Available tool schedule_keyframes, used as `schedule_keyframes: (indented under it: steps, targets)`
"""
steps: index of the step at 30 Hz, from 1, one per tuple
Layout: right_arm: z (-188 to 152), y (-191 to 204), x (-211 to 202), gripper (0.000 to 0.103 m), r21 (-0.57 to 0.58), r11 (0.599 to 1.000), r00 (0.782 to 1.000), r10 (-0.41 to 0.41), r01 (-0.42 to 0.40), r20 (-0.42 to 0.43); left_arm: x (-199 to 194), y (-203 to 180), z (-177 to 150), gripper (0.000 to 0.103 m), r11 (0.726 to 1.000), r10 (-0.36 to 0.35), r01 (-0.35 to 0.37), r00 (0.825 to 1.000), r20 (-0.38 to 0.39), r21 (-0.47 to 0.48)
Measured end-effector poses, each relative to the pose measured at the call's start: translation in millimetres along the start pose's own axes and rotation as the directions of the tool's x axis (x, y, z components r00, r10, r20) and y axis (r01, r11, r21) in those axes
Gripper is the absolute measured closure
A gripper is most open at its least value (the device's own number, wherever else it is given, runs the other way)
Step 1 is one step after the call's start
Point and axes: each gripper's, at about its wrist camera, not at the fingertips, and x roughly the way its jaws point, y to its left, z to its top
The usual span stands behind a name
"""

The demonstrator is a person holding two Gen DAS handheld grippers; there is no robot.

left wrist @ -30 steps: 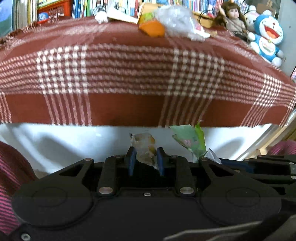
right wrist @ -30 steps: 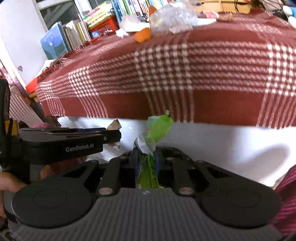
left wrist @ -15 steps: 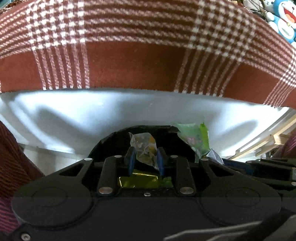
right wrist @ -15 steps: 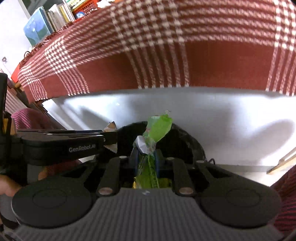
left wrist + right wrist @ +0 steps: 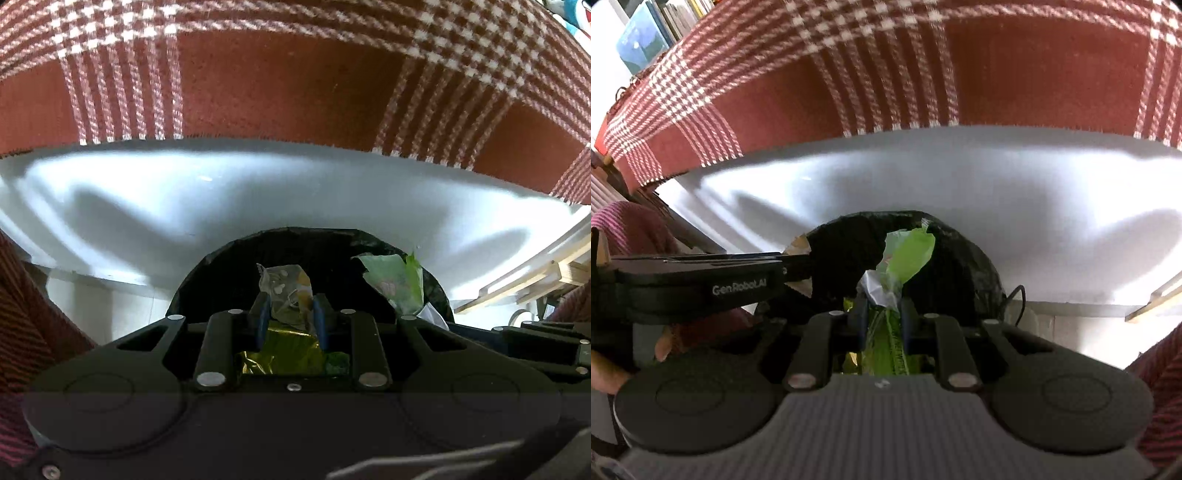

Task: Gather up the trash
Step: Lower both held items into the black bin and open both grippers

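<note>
My left gripper point(image 5: 289, 301) is shut on a crumpled clear-and-yellow wrapper point(image 5: 285, 288), held just over the mouth of a black-lined bin point(image 5: 236, 254). Gold foil trash point(image 5: 277, 356) lies in the bin beneath it. My right gripper point(image 5: 882, 302) is shut on a green plastic wrapper point(image 5: 908, 254), also above the same bin point(image 5: 967, 266). In the left wrist view that green wrapper point(image 5: 395, 277) hangs to the right of the left gripper. The left gripper's body point(image 5: 701, 284) crosses the left of the right wrist view.
A red and white checked cloth point(image 5: 280, 81) hangs over the table's edge above, with a white panel point(image 5: 184, 192) below it behind the bin. A hand point(image 5: 605, 373) and striped sleeve point(image 5: 628, 225) sit at left. Wooden slats point(image 5: 535, 273) are at right.
Both grippers have dropped from table-top level down in front of the table to the bin's mouth, each still holding its wrapper. The table top and toys have left view.
</note>
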Motion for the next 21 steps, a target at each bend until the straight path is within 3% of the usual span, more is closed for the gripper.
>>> schedule_keyframes:
  steps: [5, 6, 7, 8, 10, 18, 21]
  targets:
    - [0.7, -3.1, -0.2, 0.075, 0.017, 1.0, 1.0, 0.017, -0.017, 0.004, 0.2, 1.9, 2.7, 0.076, 1.0, -0.007, 0.007, 1.0, -0.004, -0.015]
    - [1.1, -3.1, -0.4, 0.071, 0.02, 1.0, 1.0, 0.021, -0.021, 0.006, -0.1, 2.7, 3.3, 0.073, 1.0, -0.008, 0.008, 1.0, -0.002, -0.018]
    - [1.5, -3.5, -0.8, 0.056, 0.023, 0.999, 1.0, 0.022, -0.022, 0.01, -1.3, 2.5, 3.1, 0.063, 1.0, -0.011, 0.011, 1.0, 0.0, -0.02]
    - [1.9, -3.8, -1.4, 0.05, 0.026, 0.999, 1.0, 0.026, -0.026, 0.014, -2.8, 4.1, 4.4, 0.057, 1.0, -0.013, 0.013, 1.0, 0.003, -0.022]
    - [2.4, -3.8, -2.8, 0.046, 0.031, 0.999, 0.999, 0.035, -0.036, 0.023, -4.7, 5.4, 5.8, 0.054, 1.0, -0.012, 0.012, 1.0, 0.009, -0.021]
    - [7.0, -4.7, -13.4, 0.042, 0.04, 0.998, 0.997, 0.05, -0.053, 0.06, -26.9, 10.0, 19.7, 0.042, 1.0, -0.002, 0.004, 0.999, 0.051, -0.029]
    - [12.3, -2.8, -25.6, 0.041, 0.022, 0.999, 0.994, 0.046, -0.049, 0.1, -46.3, 12.9, 28.6, 0.032, 1.0, -0.015, 0.017, 0.995, 0.096, -0.021]
